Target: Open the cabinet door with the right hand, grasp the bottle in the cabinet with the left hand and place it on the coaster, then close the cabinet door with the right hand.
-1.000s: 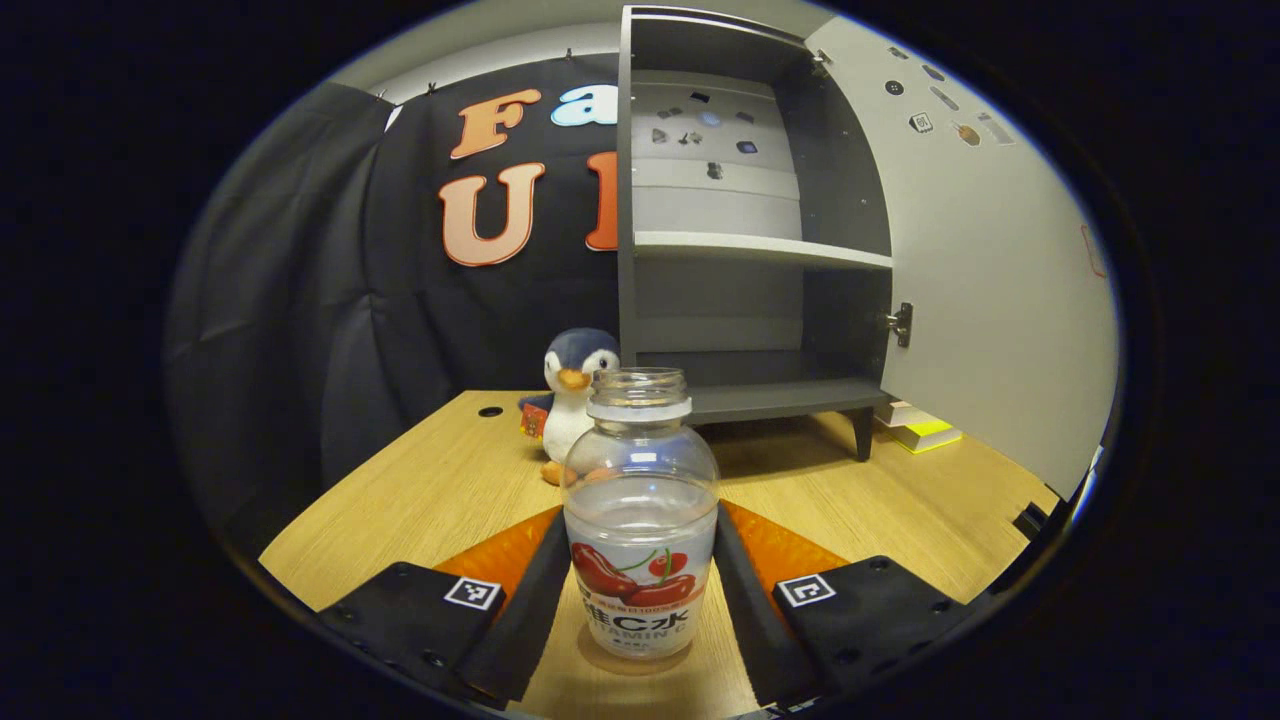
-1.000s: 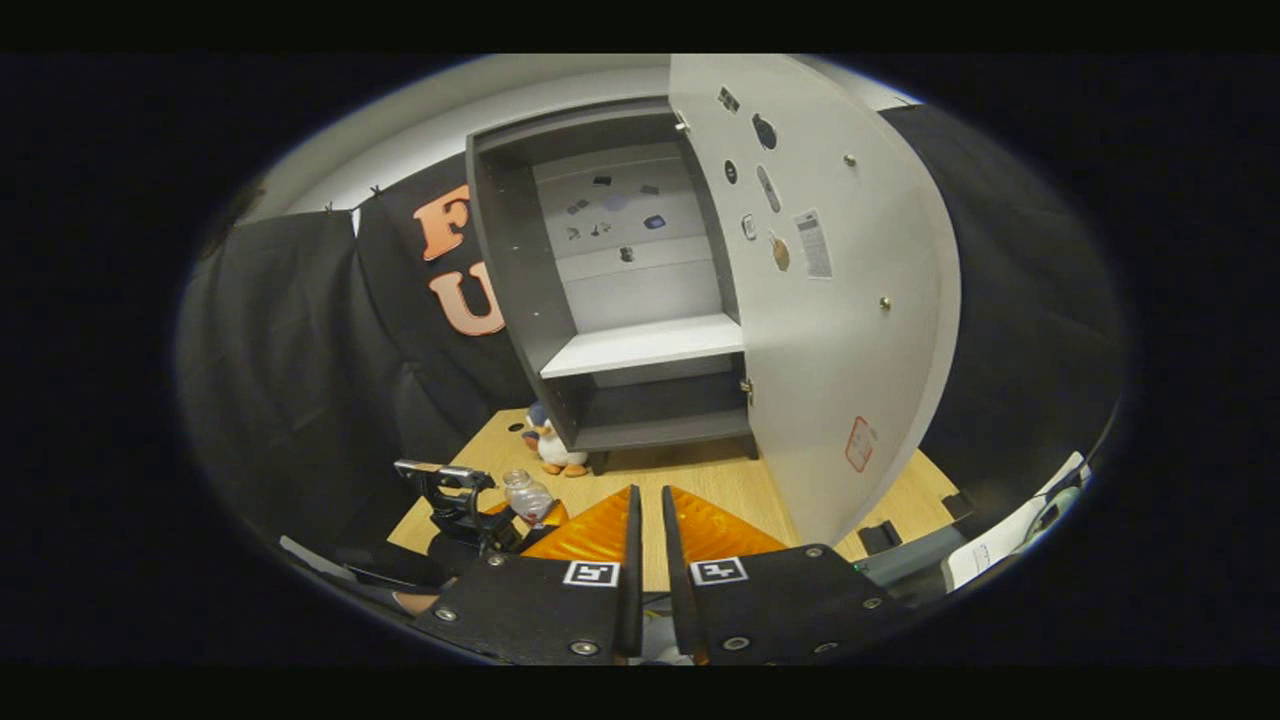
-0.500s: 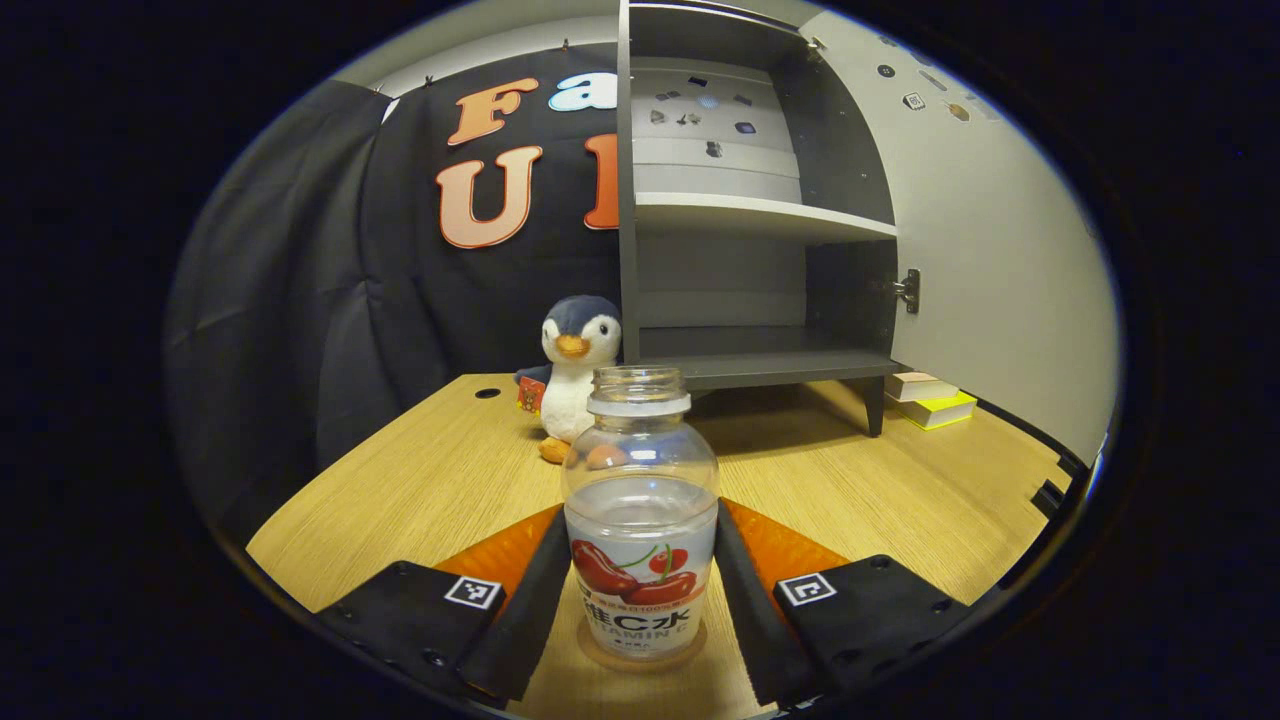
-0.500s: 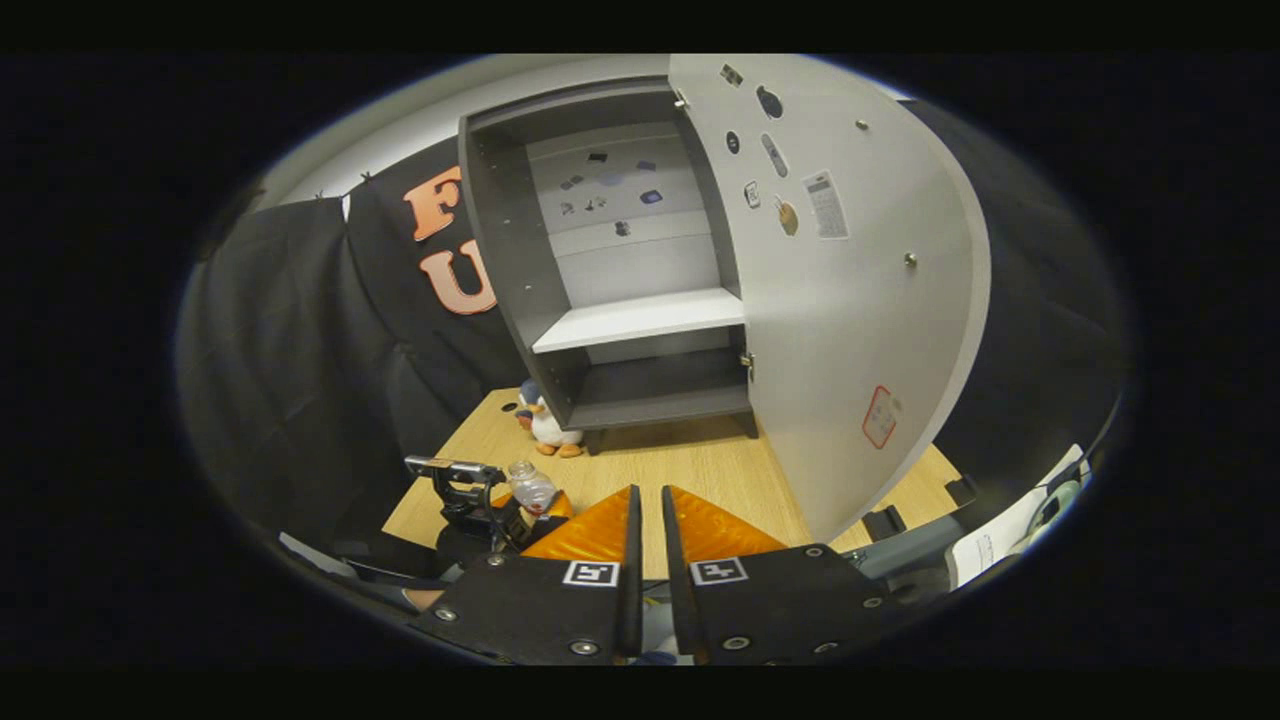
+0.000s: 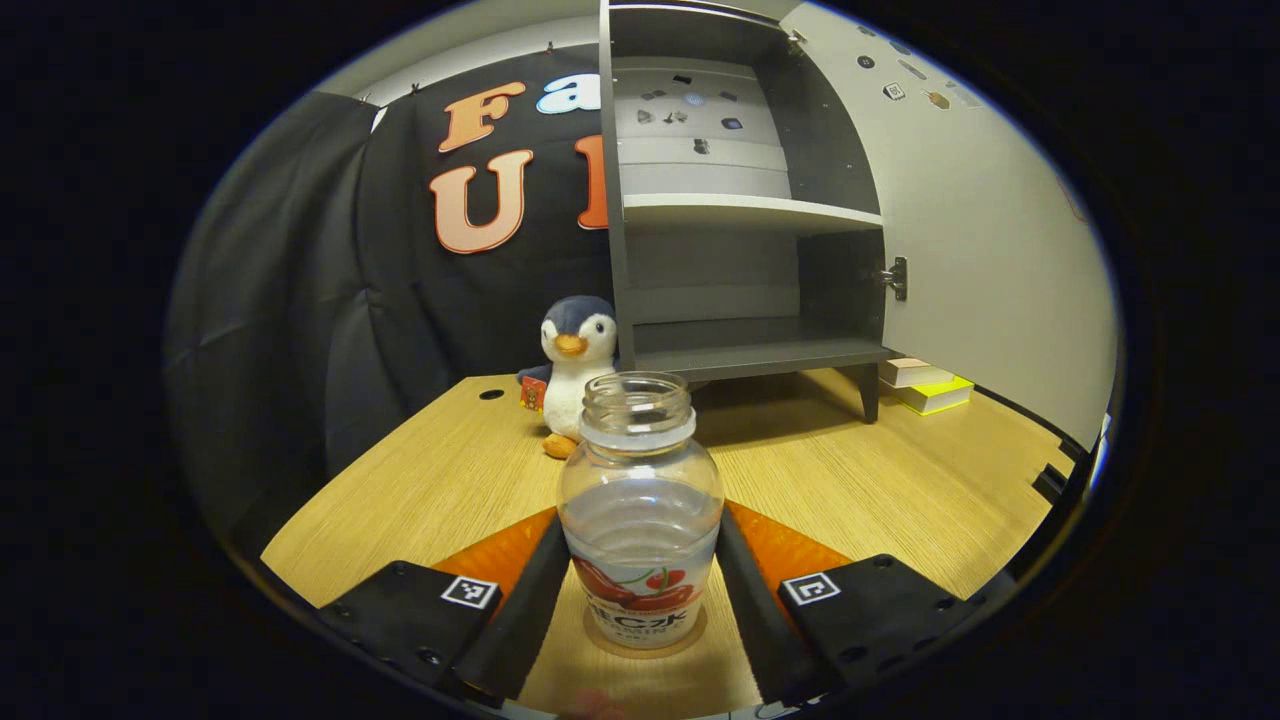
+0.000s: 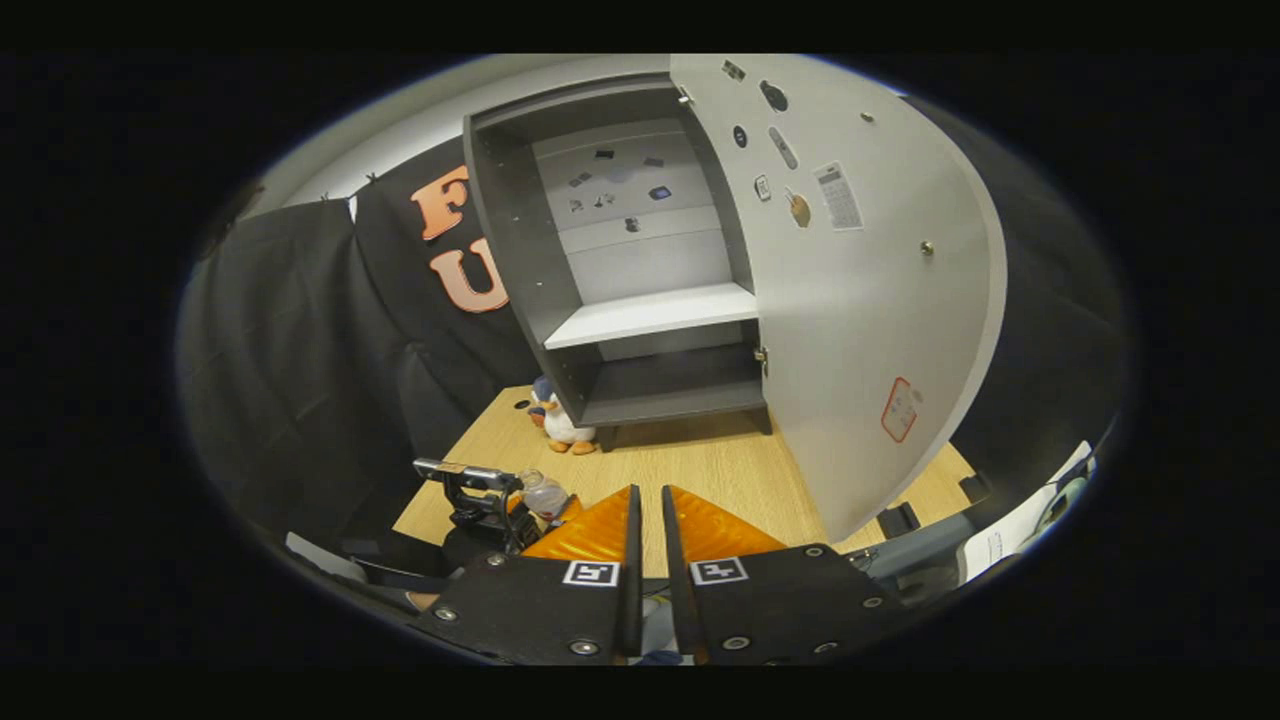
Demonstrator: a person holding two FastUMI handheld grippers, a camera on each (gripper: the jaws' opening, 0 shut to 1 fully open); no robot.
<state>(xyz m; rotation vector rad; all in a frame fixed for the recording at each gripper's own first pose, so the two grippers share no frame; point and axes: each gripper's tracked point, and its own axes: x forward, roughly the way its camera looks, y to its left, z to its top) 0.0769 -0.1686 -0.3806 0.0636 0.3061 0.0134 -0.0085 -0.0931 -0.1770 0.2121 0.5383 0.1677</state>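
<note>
Cabinet (image 5: pixel 740 200) stands on the table (image 5: pixel 880 480) w/ its door (image 6: pixel 860 300) swung wide open to the right; stickers on the door's inner face and on the back panel. Two compartments split by a pale shelf (image 5: pixel 745 212); no items on the upper or lower level in either view.

Table is light wood. Books (image 5: pixel 925 390) lie stacked just beside the cabinet's right leg, under the open door. Toy penguin (image 5: pixel 572 370) sits upright by the cabinet's left front corner.

Bottle (image 5: pixel 640 520) stands upright on a round coaster (image 5: pixel 645 640) near the table's front edge, well apart from the cabinet. No cap, clear, some water inside.

Left gripper (image 5: pixel 640 600) brackets the bottle, fingers at its sides; can't tell if they press or just touch. In the right gripper view it shows at lower left (image 6: pixel 520 510) w/ the bottle.

Right gripper (image 6: pixel 645 540) is raised above the table, facing the cabinet, fingers nearly together w/ a slim gap, holding nothing.
</note>
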